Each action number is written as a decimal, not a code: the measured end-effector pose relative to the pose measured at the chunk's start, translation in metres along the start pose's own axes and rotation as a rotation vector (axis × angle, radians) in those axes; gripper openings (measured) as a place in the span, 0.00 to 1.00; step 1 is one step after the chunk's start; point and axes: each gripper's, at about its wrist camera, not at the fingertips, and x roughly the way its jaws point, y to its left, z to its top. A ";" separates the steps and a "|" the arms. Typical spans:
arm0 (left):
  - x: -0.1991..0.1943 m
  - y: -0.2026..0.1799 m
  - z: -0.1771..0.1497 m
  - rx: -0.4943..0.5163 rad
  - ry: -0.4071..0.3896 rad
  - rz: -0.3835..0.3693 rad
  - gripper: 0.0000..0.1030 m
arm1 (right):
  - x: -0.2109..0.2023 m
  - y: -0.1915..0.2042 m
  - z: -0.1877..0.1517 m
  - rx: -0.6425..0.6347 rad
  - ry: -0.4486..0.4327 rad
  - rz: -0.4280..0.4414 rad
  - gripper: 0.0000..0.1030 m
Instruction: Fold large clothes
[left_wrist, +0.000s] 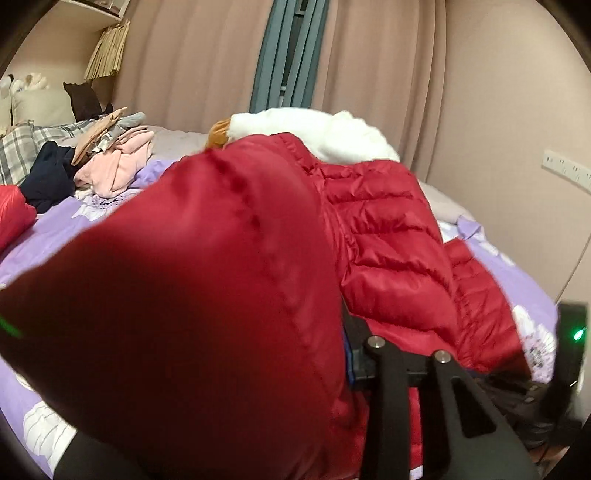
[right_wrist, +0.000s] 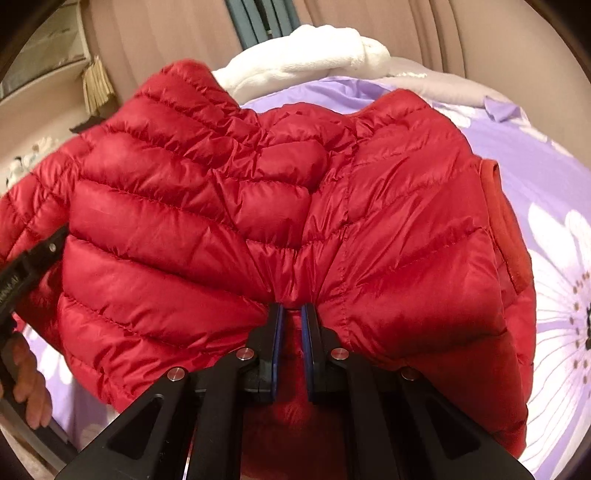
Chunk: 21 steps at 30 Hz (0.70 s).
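A red quilted down jacket (right_wrist: 280, 206) is being lifted above the bed (right_wrist: 546, 177), pinched by the right gripper (right_wrist: 292, 314). Whether the left gripper (left_wrist: 354, 332) is clamped cannot be told. Folding over is judged next.

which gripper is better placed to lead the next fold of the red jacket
Probably the right gripper: it pinches the red puffer jacket at a bunched edge with the panel in clear view. The left gripper's view is mostly smothered by fabric, its grip hidden.

Beige curtains (left_wrist: 369, 55) hang behind the bed (left_wrist: 55, 240), parted on a dark window (left_wrist: 288, 55). A power strip (left_wrist: 565, 170) sits on the right wall (left_wrist: 498, 92). A shelf (left_wrist: 110, 11) is mounted high on the left.
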 end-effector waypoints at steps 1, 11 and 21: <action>-0.003 -0.001 0.003 -0.006 0.001 -0.016 0.37 | 0.000 -0.002 0.000 0.009 0.003 0.011 0.07; -0.002 -0.029 -0.005 0.158 0.010 0.107 0.38 | -0.017 0.006 0.000 -0.044 -0.007 -0.065 0.07; -0.008 -0.021 0.002 0.115 0.017 0.100 0.38 | -0.076 -0.036 -0.021 0.022 -0.081 -0.163 0.07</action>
